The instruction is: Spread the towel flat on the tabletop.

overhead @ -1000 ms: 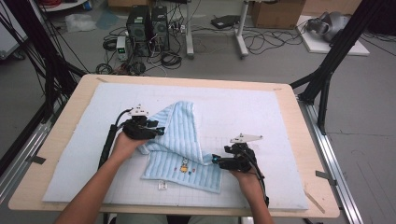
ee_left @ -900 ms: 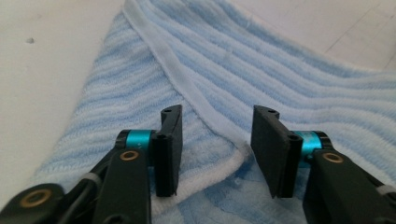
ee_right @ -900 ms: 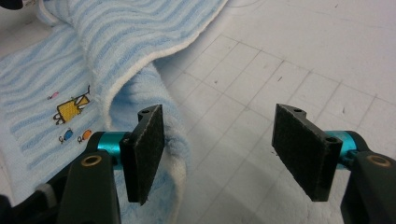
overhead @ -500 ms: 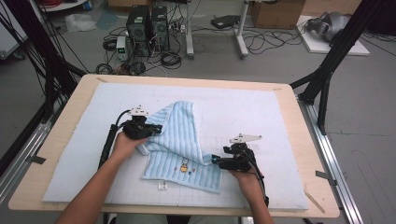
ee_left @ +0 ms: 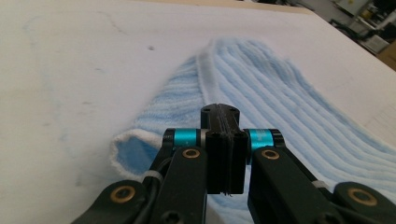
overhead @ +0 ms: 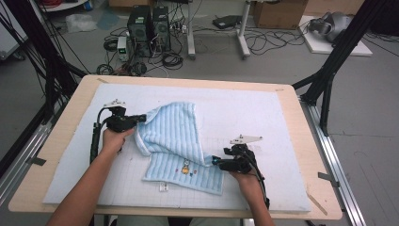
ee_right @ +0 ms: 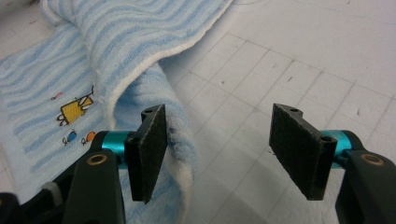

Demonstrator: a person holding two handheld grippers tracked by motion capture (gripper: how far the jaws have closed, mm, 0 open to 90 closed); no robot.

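A light blue striped towel (overhead: 176, 143) lies on the white padded mat (overhead: 263, 117) that covers the wooden table (overhead: 310, 141), a little left of the middle. It is partly folded: the upper part lies bunched and turned over the lower part, and the lower part lies flat, with a small printed cartoon figure (overhead: 186, 166) on it.

The left gripper (overhead: 136, 119) is at the upper left edge of the towel. In the left gripper view its 2 jaws are pressed together, and they have just been closing. The ribbed blue cloth with its white hem (ee_left: 205, 79) lies directly in front of and under the jaw tips. If a thin edge of cloth is caught between them, I cannot tell.

The right gripper (overhead: 217, 162) is at the lower right part of the towel, close to the mat. In the right gripper view its 2 jaws stand apart. A folded edge of the towel (ee_right: 180, 140) lies beside the left pad (ee_right: 149, 151), about touching it, and the gridded mat shows between the pads. The pads do not press on the cloth.
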